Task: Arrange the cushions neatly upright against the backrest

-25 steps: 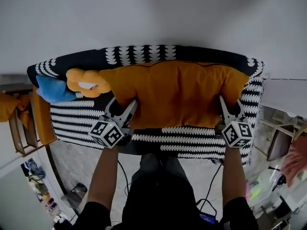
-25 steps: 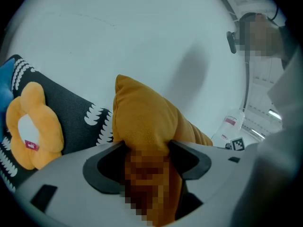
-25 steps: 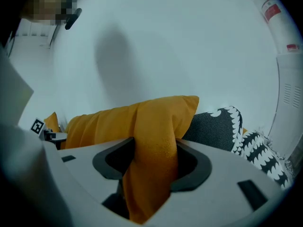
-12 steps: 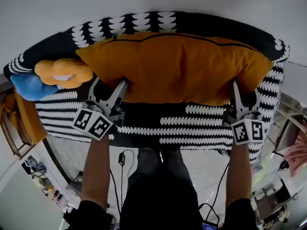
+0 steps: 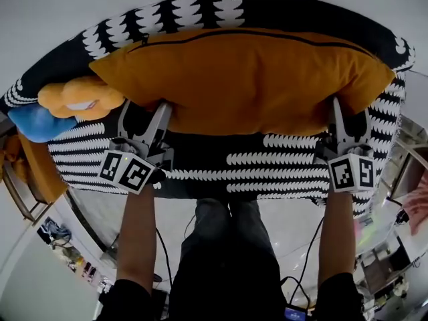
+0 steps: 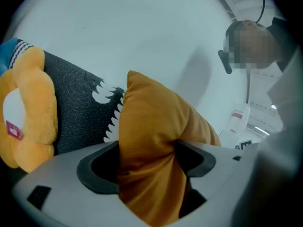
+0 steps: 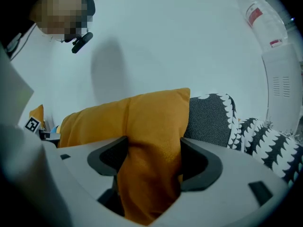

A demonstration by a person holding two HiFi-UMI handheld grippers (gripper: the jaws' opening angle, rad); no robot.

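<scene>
Big orange cushion (image 5: 247, 79) stands upright vs sofa backrest (image 5: 200, 12) at far side of seat (image 5: 267, 176), L gripper (image 5: 144, 110) on its near-left corner & R gripper (image 5: 348, 116) on near-right corner, both jaws just been opening, fairly wide, fabric between touching both pads.

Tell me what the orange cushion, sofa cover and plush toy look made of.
Orange cushion: soft matte fabric, perhaps velvety microfibre; fine nap, bunches into folds. Sofa cover: matte woven or knit textile, black-and-white pattern; grainy weave shows close up. Plush toy: fuzzy stuffed plush; rounded, puffy lobes.
</scene>
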